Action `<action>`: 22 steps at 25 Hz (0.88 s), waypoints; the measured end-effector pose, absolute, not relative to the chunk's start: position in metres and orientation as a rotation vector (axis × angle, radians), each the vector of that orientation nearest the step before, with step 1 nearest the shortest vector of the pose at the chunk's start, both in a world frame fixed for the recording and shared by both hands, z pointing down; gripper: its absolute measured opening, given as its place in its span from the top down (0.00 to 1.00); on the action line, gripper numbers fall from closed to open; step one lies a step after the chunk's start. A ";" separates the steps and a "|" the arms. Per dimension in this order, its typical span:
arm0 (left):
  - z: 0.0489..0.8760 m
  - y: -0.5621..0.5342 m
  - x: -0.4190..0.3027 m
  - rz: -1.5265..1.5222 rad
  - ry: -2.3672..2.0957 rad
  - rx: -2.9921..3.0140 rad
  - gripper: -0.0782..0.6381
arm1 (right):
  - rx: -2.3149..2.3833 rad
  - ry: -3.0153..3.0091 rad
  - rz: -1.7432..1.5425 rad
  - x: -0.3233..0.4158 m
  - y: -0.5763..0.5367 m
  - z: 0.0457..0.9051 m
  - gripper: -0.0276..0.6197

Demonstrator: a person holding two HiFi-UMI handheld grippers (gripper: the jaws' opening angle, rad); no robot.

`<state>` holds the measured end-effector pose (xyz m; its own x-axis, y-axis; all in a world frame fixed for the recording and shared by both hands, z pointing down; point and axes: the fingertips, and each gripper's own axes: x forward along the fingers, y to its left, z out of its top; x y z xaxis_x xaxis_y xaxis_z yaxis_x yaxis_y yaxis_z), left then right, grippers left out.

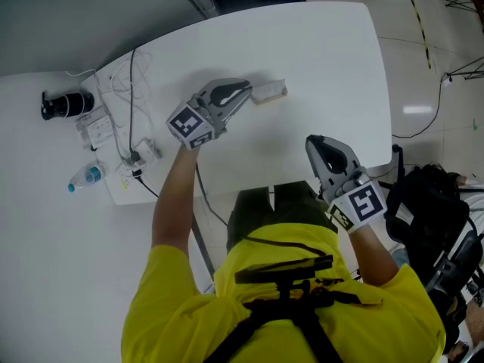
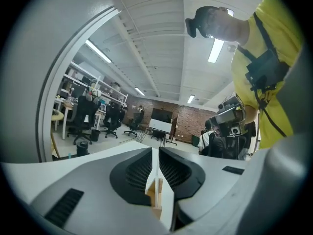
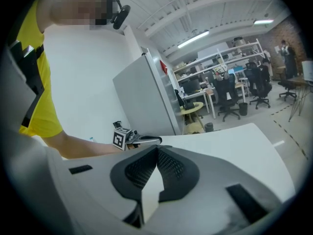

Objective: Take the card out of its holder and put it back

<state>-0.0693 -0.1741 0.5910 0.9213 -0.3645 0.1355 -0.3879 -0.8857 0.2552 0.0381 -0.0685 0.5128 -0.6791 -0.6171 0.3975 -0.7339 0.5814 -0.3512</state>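
A small wooden card holder (image 1: 271, 91) lies on the white table (image 1: 333, 51), toward its far side. My left gripper (image 1: 248, 89) lies on its side with its tips against the holder's left end. In the left gripper view (image 2: 155, 153) the jaws stand a narrow slit apart. The wooden holder (image 2: 157, 195) and the white card (image 2: 166, 202) show in the gap between them, and no pad visibly presses on either. My right gripper (image 1: 312, 142) hovers at the table's near edge, well clear of the holder. Its jaws (image 3: 157, 150) are shut, with nothing between them.
Cables and a power strip (image 1: 140, 157) clutter the table's left end. A black lens-like object (image 1: 66, 104) and a water bottle (image 1: 85, 176) lie further left. A black bag (image 1: 427, 210) sits by my right side. Office chairs and desks stand in the background.
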 end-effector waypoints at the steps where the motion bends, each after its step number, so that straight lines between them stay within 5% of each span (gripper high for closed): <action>1: 0.579 -0.174 -0.075 0.118 -0.603 2.807 0.83 | 1.124 -2.591 0.720 0.037 -0.070 0.506 0.95; 12: 0.368 -0.136 -0.164 -0.042 -1.309 2.672 0.89 | 1.240 -2.785 0.417 0.040 -0.090 0.361 0.95; 22: 0.293 -0.045 -0.207 0.018 -1.738 2.466 0.89 | 1.292 -2.930 0.233 0.035 -0.076 0.264 0.95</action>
